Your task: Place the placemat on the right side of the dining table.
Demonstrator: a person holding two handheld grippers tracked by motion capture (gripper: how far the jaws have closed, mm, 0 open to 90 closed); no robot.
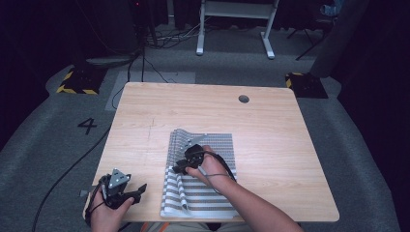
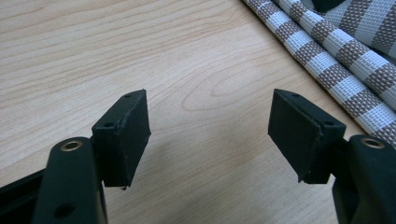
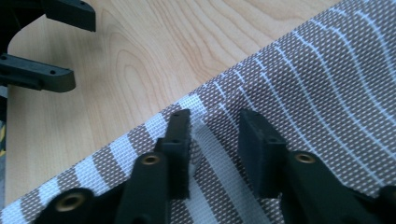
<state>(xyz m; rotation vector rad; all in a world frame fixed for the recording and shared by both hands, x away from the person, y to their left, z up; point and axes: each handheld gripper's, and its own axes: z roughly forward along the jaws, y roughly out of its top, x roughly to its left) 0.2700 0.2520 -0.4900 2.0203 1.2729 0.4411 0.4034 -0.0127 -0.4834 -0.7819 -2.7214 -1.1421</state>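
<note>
Right gripper view — right tongs (image 3: 212, 140) pinching raised fold of striped cloth (image 3: 317, 116) for folding; left tongs (image 2: 208, 135) agape, idle over worktop (image 2: 116, 51).

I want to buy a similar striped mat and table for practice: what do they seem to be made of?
Striped mat: seemingly a woven synthetic or vinyl mesh, matte; the open weave grid shows up close, and it folds softly.
Table: light wood-grain top, smooth with a slight sheen, likely laminate; solid wood cannot be ruled out.
</note>
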